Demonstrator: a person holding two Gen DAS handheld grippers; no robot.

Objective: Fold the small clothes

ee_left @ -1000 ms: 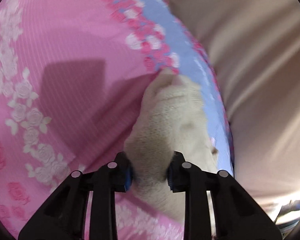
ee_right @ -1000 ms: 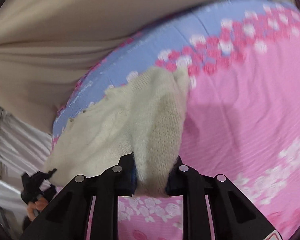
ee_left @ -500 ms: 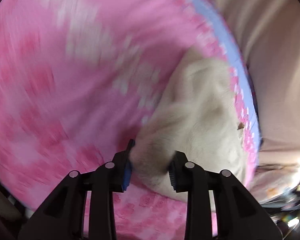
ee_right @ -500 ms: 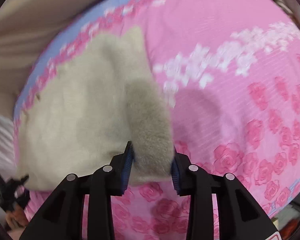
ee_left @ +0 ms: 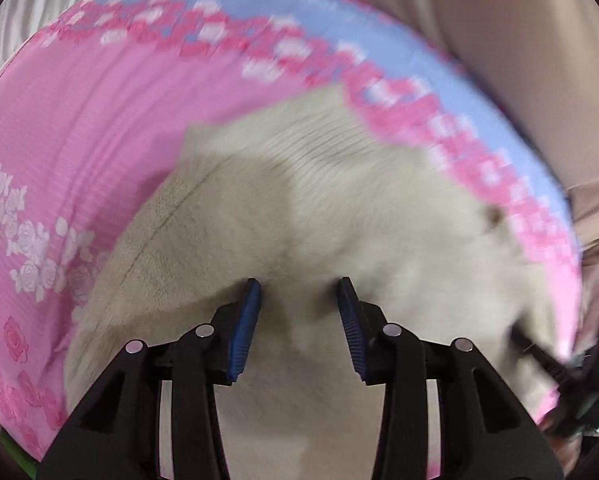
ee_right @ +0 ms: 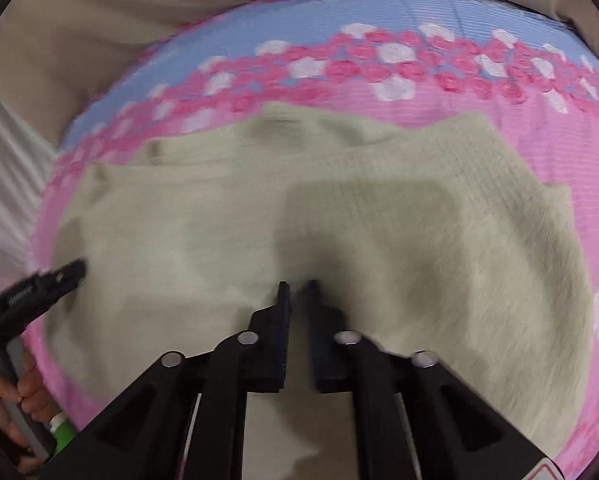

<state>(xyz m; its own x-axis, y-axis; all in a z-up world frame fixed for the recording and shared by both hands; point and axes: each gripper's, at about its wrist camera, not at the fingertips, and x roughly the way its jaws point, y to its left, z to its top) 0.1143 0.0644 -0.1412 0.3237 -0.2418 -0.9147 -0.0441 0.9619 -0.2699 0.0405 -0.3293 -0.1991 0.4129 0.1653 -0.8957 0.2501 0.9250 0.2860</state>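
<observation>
2 grippers point down at the cream sweater [ee_right: 259, 220]: your left gripper [ee_left: 298, 294] has just been opening, jaws apart, gripping nothing; your right gripper [ee_right: 298, 286] has just closed, empty. The sweater lies spread on the pink floral sheet [ee_left: 79, 112].

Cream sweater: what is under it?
The cream sweater lies spread on a pink flowered sheet, which shows all around it. Anything else beneath the sweater is covered.

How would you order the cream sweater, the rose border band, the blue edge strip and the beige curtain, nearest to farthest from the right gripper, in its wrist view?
1. Cream sweater, directly under the right gripper.
2. Rose border band, beyond the sweater's far edge.
3. Blue edge strip, past the roses.
4. Beige curtain, behind the bed edge.
</observation>
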